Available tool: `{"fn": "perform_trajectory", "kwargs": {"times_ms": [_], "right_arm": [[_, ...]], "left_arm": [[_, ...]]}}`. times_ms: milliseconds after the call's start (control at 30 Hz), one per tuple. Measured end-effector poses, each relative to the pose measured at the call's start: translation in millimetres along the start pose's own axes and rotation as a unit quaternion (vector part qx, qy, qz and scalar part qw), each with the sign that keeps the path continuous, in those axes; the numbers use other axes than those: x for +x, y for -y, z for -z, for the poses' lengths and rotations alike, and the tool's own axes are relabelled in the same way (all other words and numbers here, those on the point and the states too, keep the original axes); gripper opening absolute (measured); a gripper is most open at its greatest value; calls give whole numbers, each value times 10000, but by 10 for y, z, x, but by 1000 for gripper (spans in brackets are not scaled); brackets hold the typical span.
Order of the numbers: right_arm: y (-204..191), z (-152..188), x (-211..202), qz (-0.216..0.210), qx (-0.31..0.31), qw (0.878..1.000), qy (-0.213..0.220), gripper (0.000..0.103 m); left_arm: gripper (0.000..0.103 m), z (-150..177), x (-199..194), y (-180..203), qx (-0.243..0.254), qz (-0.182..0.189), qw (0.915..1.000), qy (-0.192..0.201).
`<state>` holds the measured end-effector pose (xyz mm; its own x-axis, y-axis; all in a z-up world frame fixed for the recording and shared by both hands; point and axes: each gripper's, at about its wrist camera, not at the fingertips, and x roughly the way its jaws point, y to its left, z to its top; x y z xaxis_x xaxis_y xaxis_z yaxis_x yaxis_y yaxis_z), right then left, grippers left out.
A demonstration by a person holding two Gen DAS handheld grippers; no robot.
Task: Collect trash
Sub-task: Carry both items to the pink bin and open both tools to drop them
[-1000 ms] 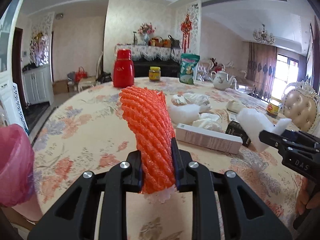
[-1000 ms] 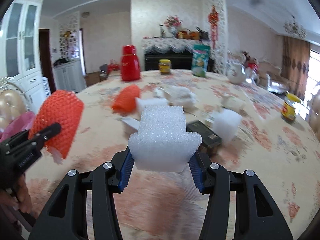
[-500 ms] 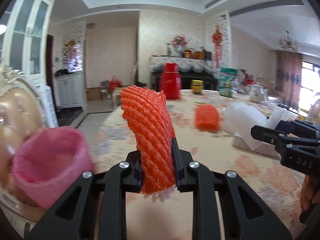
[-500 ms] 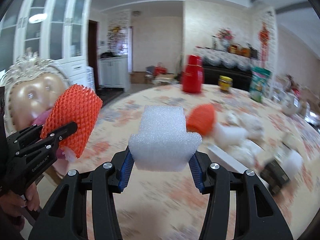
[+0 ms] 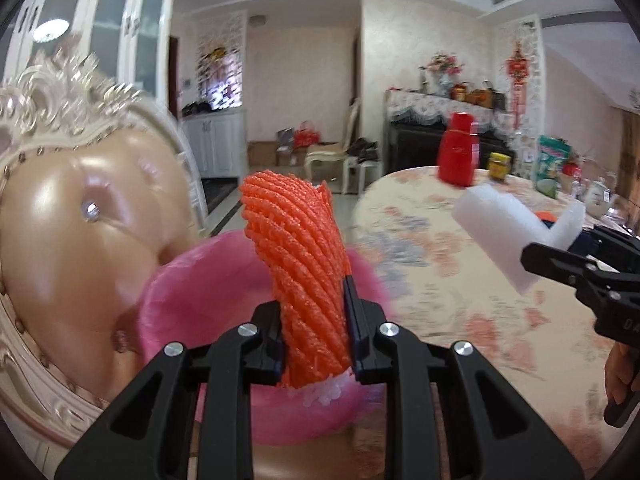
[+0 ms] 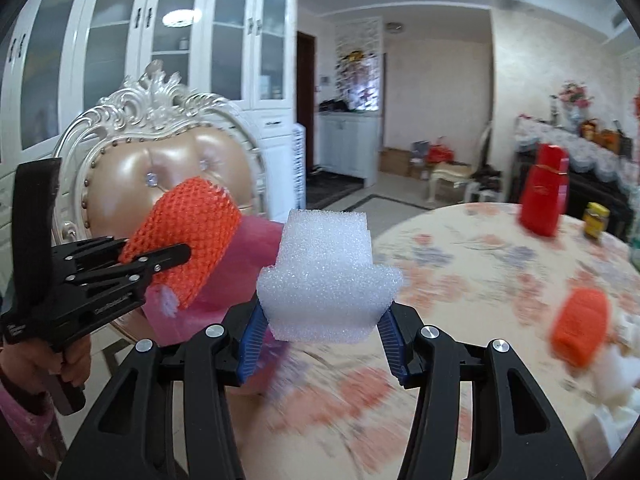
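Observation:
My left gripper is shut on an orange foam net sleeve that stands up between its pads. Right behind and under it gapes the open mouth of a pink trash bag, set on a chair seat. My right gripper is shut on a chunky white foam block. In the right wrist view the left gripper with its orange net sleeve hangs at the left, in front of the pink bag. The white block shows at the right of the left wrist view.
A padded chair with an ornate white back holds the bag. The round floral table carries another orange net, white foam scraps, a red thermos and a yellow jar. White cabinets line the wall behind.
Both grippers have swung left, away from the middle of the table towards the chair. The pink bag has come from the left edge to directly under the orange net. Both grips are unchanged.

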<state>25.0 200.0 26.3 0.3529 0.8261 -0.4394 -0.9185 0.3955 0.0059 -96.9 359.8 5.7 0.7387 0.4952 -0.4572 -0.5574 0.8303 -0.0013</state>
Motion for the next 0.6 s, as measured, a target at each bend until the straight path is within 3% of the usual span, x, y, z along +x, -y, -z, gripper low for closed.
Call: {"fn": "perform_trajectory", "kwargs": {"times_ms": [200, 333, 367, 400, 433, 500, 600], "right_arm": [[-227, -202, 535, -449, -1, 9989, -113, 49], [-352, -302, 855, -680, 13, 9976, -138, 52], [-370, -312, 915, -719, 21, 9973, -136, 57], [-382, -319, 985, -766, 49, 9969, -166, 72], [-376, -317, 1003, -771, 75, 9969, -150, 76], [-345, -302, 1014, -827, 135, 9964, -116, 77], [-338, -289, 966, -751, 121, 9971, -95, 77]], "left_arm": [[23, -12, 305, -456, -170, -252, 9993, -214], [29, -22, 393, -634, -262, -323, 9988, -257], [39, -14, 401, -662, -280, -379, 9985, -268], [49, -1, 387, -681, -290, -452, 9982, -252], [54, 12, 376, -699, -299, -514, 9980, -218], [69, 39, 322, -740, -292, -609, 9976, -140], [74, 80, 244, -760, -280, -696, 9972, -76]]}}
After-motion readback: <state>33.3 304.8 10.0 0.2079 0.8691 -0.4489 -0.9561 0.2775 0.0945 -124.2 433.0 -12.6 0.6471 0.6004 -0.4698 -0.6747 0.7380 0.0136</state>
